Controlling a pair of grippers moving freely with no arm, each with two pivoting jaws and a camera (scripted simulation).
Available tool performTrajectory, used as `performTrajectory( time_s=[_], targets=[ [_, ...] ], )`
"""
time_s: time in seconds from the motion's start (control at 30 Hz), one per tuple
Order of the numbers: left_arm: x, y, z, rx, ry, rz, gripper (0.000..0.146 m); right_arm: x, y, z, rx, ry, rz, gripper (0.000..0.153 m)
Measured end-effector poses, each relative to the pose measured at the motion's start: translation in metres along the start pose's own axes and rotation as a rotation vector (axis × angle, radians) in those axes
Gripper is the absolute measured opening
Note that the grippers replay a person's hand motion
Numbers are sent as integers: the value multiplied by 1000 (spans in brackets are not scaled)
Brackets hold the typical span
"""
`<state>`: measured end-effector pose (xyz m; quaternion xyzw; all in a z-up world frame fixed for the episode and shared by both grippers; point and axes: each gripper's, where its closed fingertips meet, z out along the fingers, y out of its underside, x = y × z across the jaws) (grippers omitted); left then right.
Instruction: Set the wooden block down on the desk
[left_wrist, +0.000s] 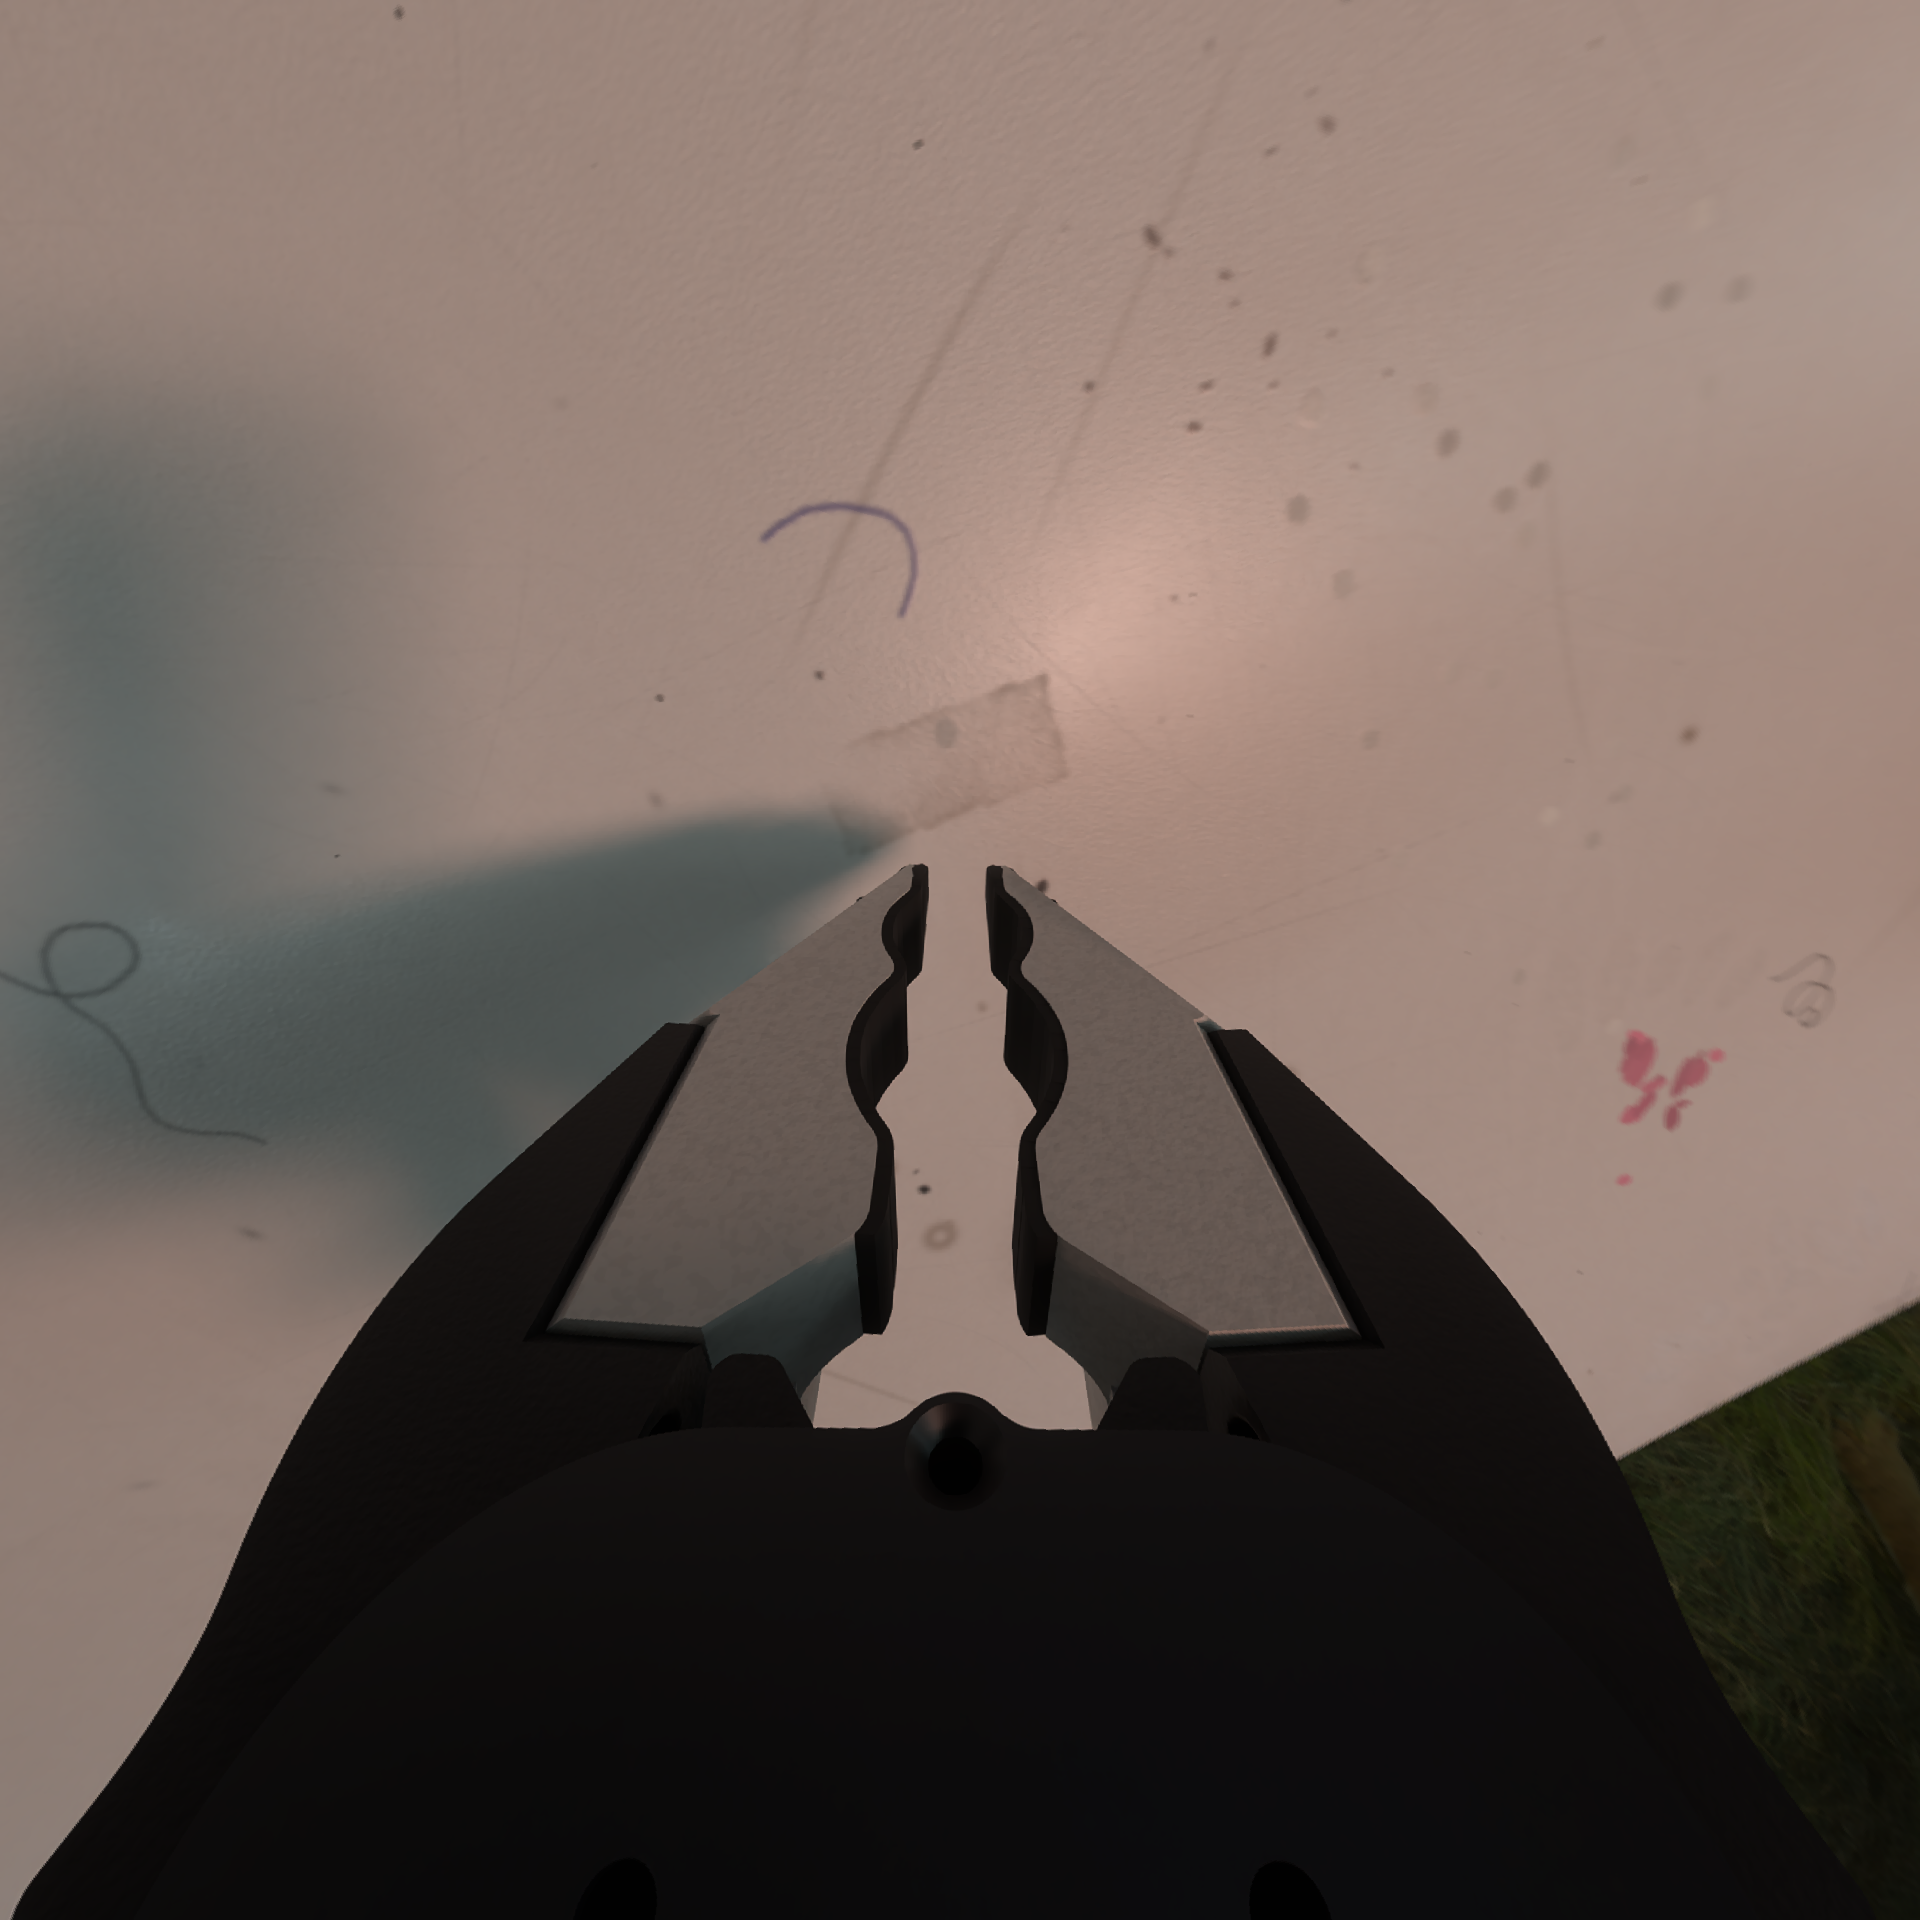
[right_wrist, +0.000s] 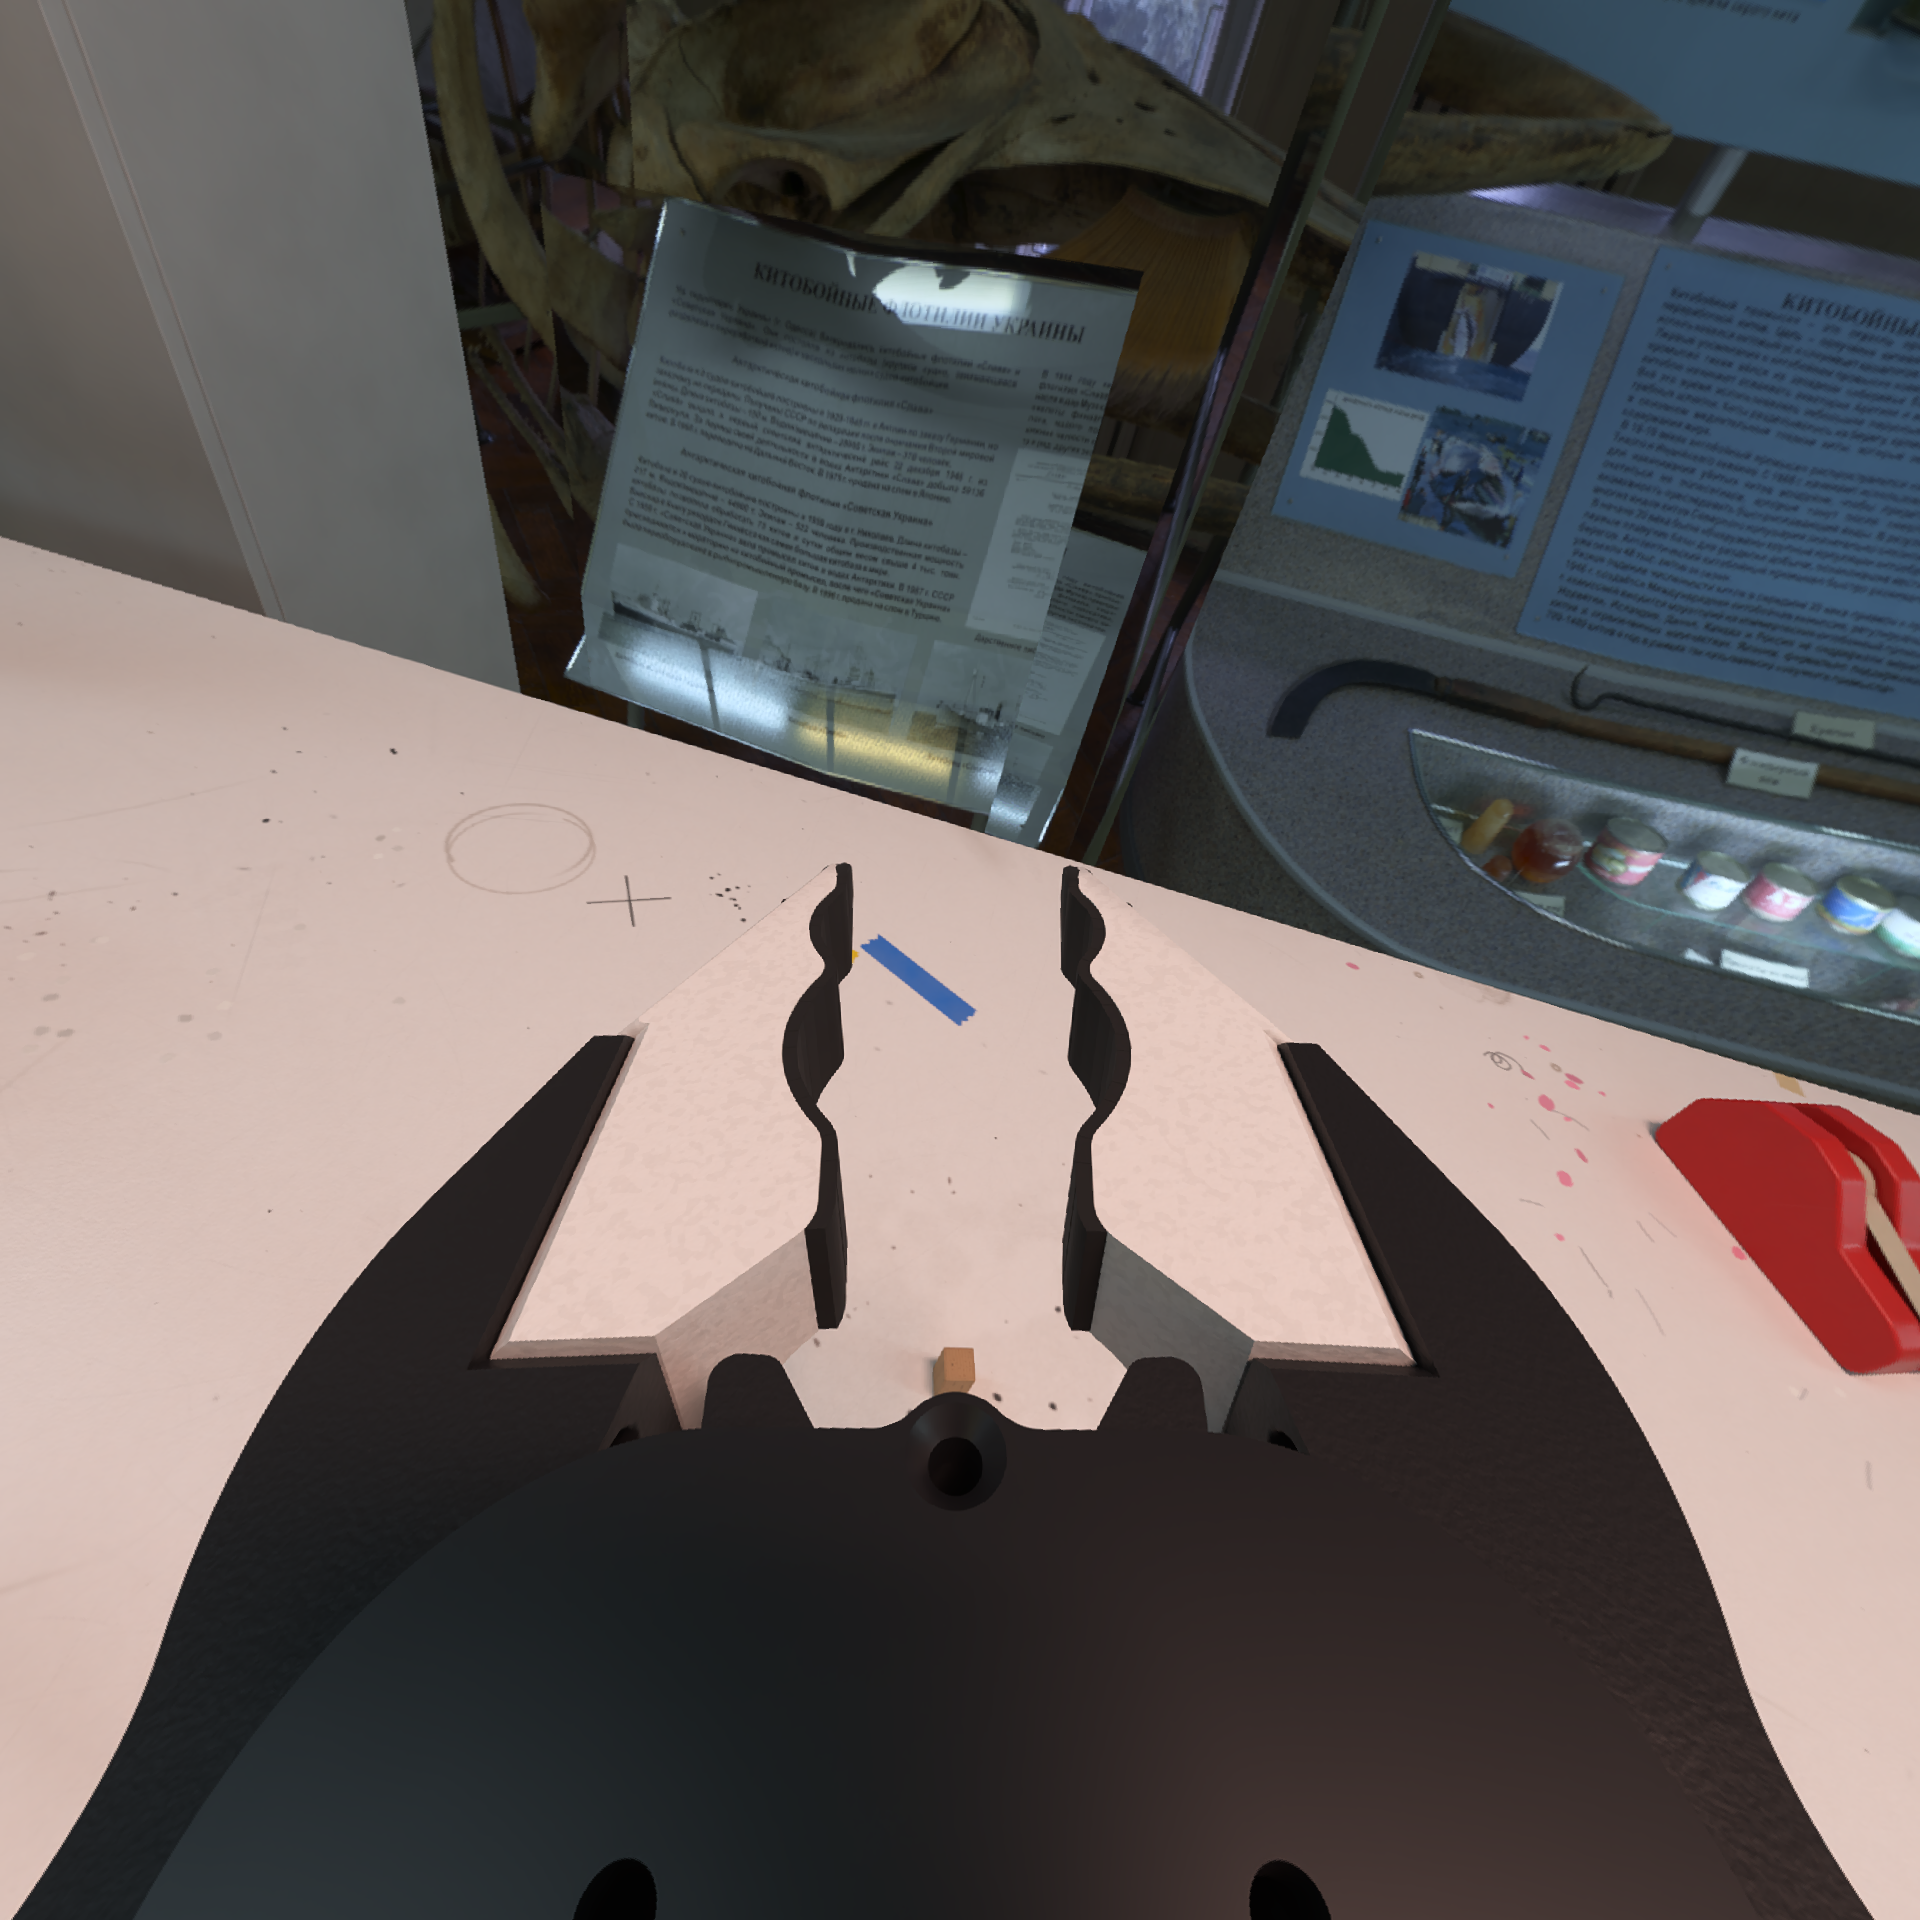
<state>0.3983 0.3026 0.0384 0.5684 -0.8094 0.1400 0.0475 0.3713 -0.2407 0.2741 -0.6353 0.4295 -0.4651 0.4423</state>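
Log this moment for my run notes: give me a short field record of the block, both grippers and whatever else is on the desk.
wooden block: small tan cube resting on the desk, far below the right gripper, seen between the bases of its jaws
right gripper: jaws open, empty
left gripper: jaws nearly closed with a narrow gap, empty
blue tape strip: flat on the desk
red holder: at the desk's right side, a tan stick in its slot
task state: block appears set down

Dim left view with a soft shadow across the desk (left_wrist: 1351, 312); right view bright, sharp, edges bowed.
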Motion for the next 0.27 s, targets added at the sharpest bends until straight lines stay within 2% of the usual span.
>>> performTrajectory(
  time_s=[0.27],
  targets=[
    [-17, -6, 7, -11, -152, -36, 22, -2, 6, 3, -41, 8, -32, 40]
  ],
)
